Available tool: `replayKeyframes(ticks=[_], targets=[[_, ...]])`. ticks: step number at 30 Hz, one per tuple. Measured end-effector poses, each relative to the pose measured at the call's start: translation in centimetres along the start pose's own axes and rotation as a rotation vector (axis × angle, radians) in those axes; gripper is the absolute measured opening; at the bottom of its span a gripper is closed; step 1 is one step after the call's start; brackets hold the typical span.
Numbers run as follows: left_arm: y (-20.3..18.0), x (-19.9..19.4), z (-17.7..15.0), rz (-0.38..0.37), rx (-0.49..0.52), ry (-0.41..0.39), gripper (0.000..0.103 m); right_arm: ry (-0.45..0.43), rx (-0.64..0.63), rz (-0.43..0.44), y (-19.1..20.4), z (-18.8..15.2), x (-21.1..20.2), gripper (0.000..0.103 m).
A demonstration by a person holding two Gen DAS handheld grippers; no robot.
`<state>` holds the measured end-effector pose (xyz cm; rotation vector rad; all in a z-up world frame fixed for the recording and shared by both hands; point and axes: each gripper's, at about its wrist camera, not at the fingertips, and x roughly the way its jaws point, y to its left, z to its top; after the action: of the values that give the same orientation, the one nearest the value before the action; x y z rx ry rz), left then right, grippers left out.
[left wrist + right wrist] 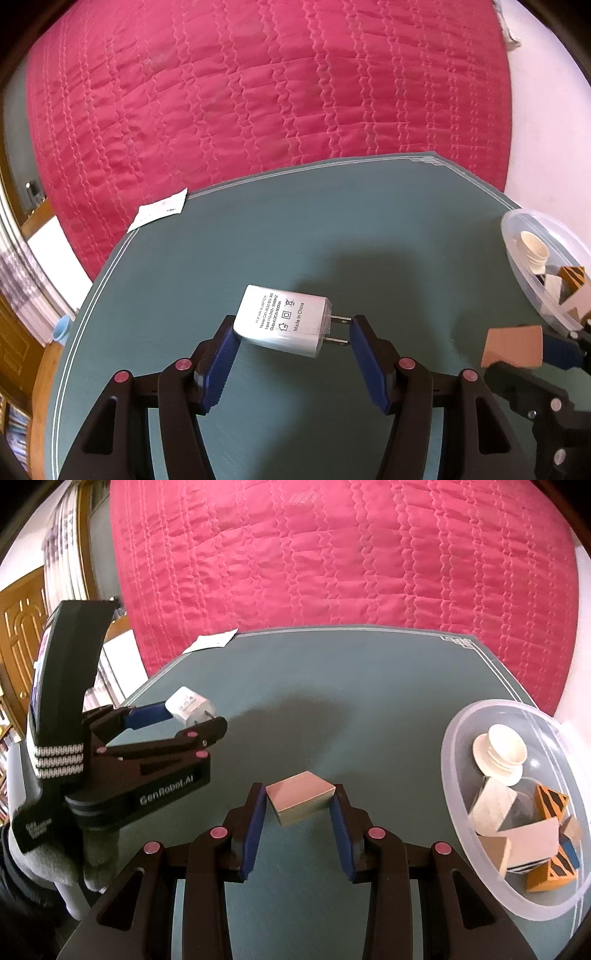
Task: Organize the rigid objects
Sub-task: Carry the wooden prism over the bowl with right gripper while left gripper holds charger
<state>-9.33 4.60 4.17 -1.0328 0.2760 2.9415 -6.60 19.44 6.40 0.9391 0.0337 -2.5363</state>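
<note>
Over the green table mat [229,236], my left gripper [291,332] pinches a white power adapter [282,320], one blue pad against its rounded end and the other at the tips of its two metal prongs, printed label facing up. My right gripper [300,800] clamps a small wooden block [300,800] between its fingers, the block's pale top tilted toward the camera above the mat. To the right, at the mat's edge, sits a clear plastic bowl [458,738] holding a white bottle cap [498,757] and a jumble of wooden blocks [517,827], some plain, some orange with black stripes. A white paper slip [159,212] lies at the mat's far left corner, against the red quilted bedspread [258,92] behind.
</note>
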Motion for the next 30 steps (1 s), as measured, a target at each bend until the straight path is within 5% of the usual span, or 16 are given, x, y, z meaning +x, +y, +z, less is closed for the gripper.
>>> replayKeyframes(ticks=[30], targets=[[-6.2,-2.6,-2.0,-0.054,0.088,0.001,0.064,-0.112,0.218,-0.200,-10.7,-1.5,-7.9,0.036]])
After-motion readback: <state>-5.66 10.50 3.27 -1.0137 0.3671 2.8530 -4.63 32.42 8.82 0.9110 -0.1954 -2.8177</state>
